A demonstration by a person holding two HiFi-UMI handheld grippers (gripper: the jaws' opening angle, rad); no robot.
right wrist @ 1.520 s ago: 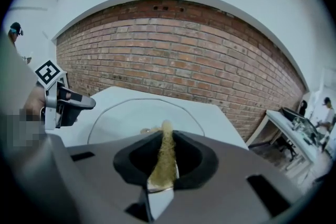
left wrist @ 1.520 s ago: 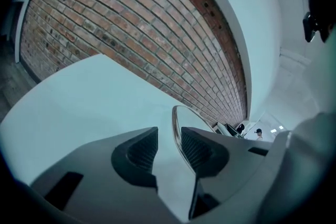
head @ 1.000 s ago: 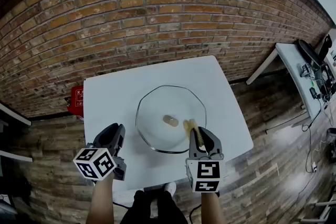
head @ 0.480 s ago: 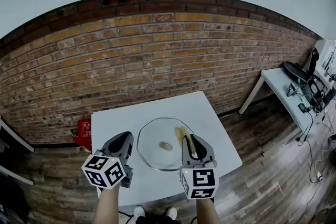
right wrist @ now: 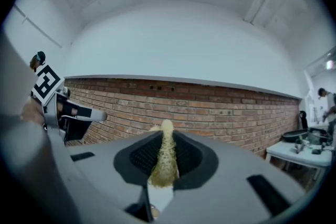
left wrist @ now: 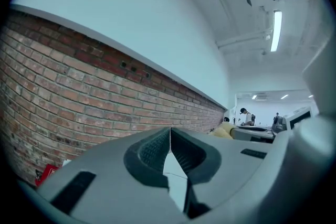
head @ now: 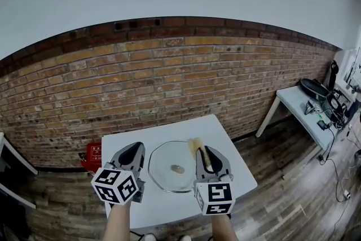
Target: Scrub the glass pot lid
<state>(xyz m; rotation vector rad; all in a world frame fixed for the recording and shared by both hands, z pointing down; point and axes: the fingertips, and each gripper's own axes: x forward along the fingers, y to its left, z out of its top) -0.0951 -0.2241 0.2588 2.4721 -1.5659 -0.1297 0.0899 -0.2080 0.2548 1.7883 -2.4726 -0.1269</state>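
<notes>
The glass pot lid (head: 172, 173) lies flat on the white table (head: 220, 135), its knob (head: 177, 169) at the centre. My right gripper (head: 204, 150) hovers at the lid's right rim, shut on a yellow sponge (head: 197, 146); in the right gripper view the sponge (right wrist: 165, 157) stands pinched between the jaws. My left gripper (head: 134, 150) hangs left of the lid with its jaws shut and nothing between them, as the left gripper view (left wrist: 170, 136) confirms. Both grippers point level toward the brick wall.
A brick wall (head: 169, 76) rises behind the table. A red box (head: 93, 156) sits on the wooden floor at the table's left. A second white table (head: 299, 101) with cluttered gear stands at the far right.
The head view has tilted up from the table toward the wall. Both grippers rose and now point at the wall. The left jaws have closed from partly open.
</notes>
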